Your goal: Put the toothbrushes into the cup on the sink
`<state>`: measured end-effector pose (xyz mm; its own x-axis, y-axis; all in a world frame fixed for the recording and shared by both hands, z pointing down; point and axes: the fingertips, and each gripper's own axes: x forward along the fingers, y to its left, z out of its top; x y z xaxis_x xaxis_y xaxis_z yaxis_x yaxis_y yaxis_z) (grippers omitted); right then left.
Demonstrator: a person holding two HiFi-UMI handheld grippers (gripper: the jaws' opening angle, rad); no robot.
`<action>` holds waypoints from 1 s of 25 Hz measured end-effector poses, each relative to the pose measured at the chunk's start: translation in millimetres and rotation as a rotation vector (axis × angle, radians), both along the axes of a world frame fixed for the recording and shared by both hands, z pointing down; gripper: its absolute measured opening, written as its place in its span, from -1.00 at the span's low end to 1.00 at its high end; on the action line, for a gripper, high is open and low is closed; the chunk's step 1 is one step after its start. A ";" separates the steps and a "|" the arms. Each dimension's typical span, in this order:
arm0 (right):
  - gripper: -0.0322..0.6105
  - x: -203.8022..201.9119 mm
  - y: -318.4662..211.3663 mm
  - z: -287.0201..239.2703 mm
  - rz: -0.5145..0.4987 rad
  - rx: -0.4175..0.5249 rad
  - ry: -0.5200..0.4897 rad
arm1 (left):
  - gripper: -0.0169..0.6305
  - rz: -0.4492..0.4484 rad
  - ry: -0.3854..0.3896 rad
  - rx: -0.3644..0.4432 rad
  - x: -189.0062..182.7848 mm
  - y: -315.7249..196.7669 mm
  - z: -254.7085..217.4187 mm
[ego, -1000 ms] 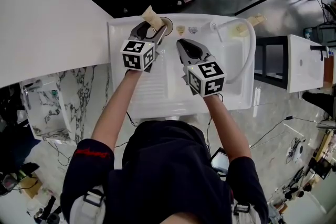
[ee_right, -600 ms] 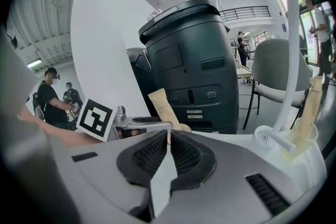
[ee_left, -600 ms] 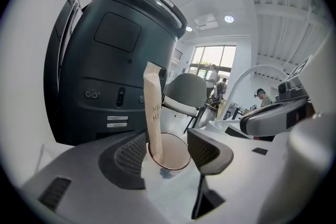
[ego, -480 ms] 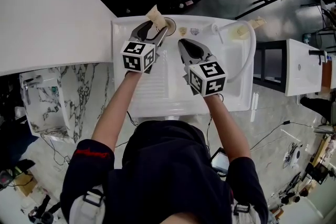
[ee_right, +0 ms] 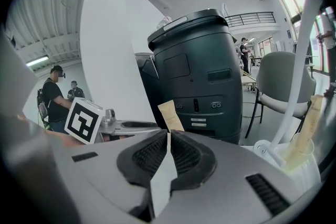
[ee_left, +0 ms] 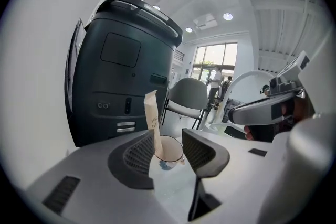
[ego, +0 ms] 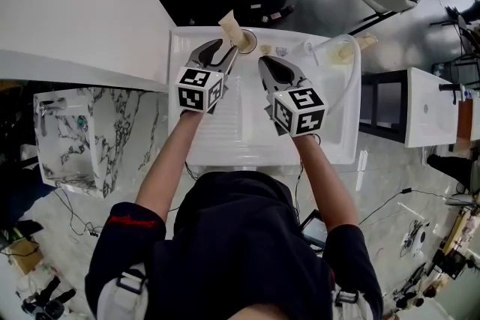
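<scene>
Two claws by sink's (ego: 225,139) back edge: left claw (ee_left: 167,139) apart, just narrowing, empty; right claw (ee_right: 168,136) together.

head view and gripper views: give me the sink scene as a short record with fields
cup: pale round cup on the white sink's back edge
in cup: one beige paper-wrapped toothbrush, standing, slightly tilted
left gripper: jaws apart, just been closing, nothing between them; cup just beyond tips
right gripper: jaws together, empty
elsewhere: similar beige wrapped stick at sink's back right
</scene>
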<state>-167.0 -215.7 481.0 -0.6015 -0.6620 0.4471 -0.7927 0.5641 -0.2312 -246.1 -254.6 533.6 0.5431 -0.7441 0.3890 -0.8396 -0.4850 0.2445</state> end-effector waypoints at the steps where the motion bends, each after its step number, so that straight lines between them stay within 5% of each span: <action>1: -0.77 -1.0 0.4 -3.6 -0.004 0.008 -0.002 | -0.42 0.000 -0.001 0.003 -0.8 3.5 -4.3; 25: -0.76 -20.9 35.8 -52.7 -0.061 0.115 -0.018 | -0.87 0.048 -0.007 0.133 7.4 98.5 -100.6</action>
<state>-187.9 -179.9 428.3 -0.6498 -0.6703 0.3585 -0.7522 0.6350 -0.1761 -238.7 -156.1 432.9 0.5774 -0.7622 0.2926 -0.8158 -0.5527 0.1702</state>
